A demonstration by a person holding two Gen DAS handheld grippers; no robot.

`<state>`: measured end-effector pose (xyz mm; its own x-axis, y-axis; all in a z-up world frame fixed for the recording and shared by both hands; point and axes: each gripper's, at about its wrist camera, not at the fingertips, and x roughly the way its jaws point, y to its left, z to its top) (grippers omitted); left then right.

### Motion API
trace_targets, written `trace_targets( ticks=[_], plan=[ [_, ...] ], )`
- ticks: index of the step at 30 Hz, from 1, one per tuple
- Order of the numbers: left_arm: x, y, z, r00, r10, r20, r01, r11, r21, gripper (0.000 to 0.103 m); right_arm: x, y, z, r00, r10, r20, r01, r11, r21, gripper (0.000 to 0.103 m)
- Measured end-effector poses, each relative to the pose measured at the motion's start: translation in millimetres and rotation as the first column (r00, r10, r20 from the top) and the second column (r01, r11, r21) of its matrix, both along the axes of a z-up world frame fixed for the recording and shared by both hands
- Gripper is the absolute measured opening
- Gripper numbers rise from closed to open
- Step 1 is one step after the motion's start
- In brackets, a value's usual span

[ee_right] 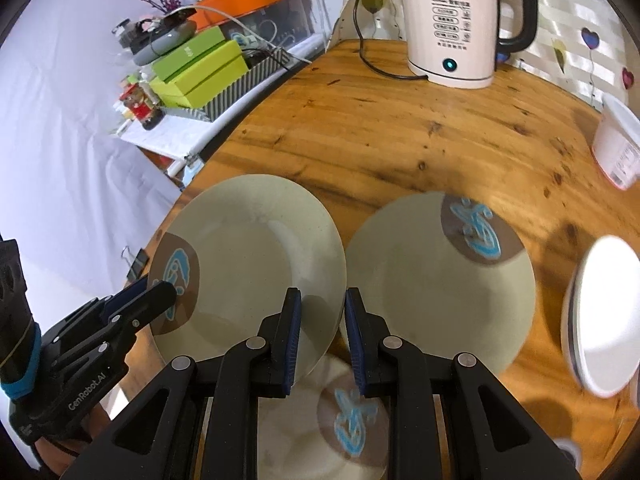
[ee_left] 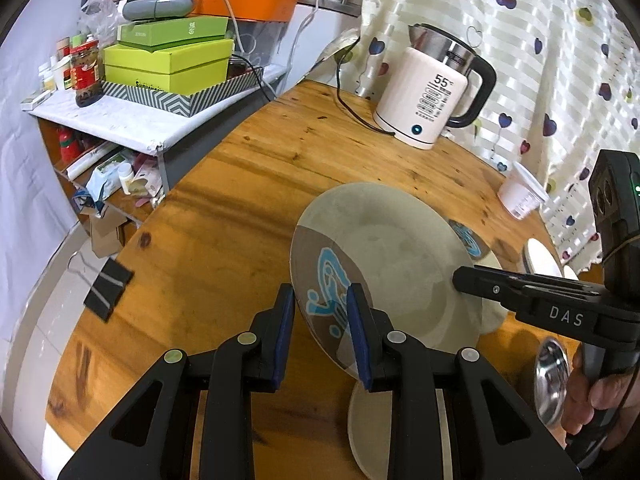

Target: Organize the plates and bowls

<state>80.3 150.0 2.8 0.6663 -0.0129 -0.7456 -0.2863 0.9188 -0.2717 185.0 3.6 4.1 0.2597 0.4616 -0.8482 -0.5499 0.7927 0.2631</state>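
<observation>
Together, with the left gripper (ee_left: 320,336) and right gripper (ee_right: 323,340) clamped on opposite rims of the lifted plate (ee_right: 256,256), we should keep it level and lower it squarely onto the plate on the table (ee_right: 436,292).

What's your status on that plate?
Left claw and right claw both shut on opposite rims of the pale green plate with blue fish mark, held tilted. Two matching plates below on the wooden table.

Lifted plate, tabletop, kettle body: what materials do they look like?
Lifted plate: matte beige, faintly speckled, thin rim; looks like melamine or fibre composite, possibly ceramic. Tabletop: varnished wood, with visible grain, knots and sheen. Kettle: glossy white plastic shell, printed panel, brushed steel top, black handle.
</observation>
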Motion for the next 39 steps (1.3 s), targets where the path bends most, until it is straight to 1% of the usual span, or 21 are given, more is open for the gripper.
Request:
trace_targets(
  ticks=[8, 19, 24, 39],
  plan=[
    [-20.3, -19.4, 1.5, 1.0, -0.025, -0.002, 0.025, 1.0, 0.001, 0.028, -25.5, -24.0, -0.4, 1.0, -0.019, -0.005, 0.019, 1.0, 0.007, 0.022],
    [-38.2, -43.2, -3.2, 0.998, -0.057, -0.02, 0.057, 0.998, 0.007, 0.028, -51.7, -49.9, -4.3, 0.999, -0.045, -0.005, 0.045, 0.999, 0.004, 0.022],
    [-45.5, -50.7, -6.7, 0.997, -0.069, -0.029, 0.069, 0.998, -0.003, 0.028, -63.4, -63.2, -8.5, 0.998, -0.057, -0.009, 0.057, 0.998, 0.004, 0.022],
    [-53.3, -67.0, -17.9, 0.993, -0.096, -0.064, 0.095, 0.995, -0.005, 0.028, -75.6, -81.2, -24.1, 0.995, -0.082, -0.049, 0.082, 0.997, -0.004, 0.022]
  ],
)
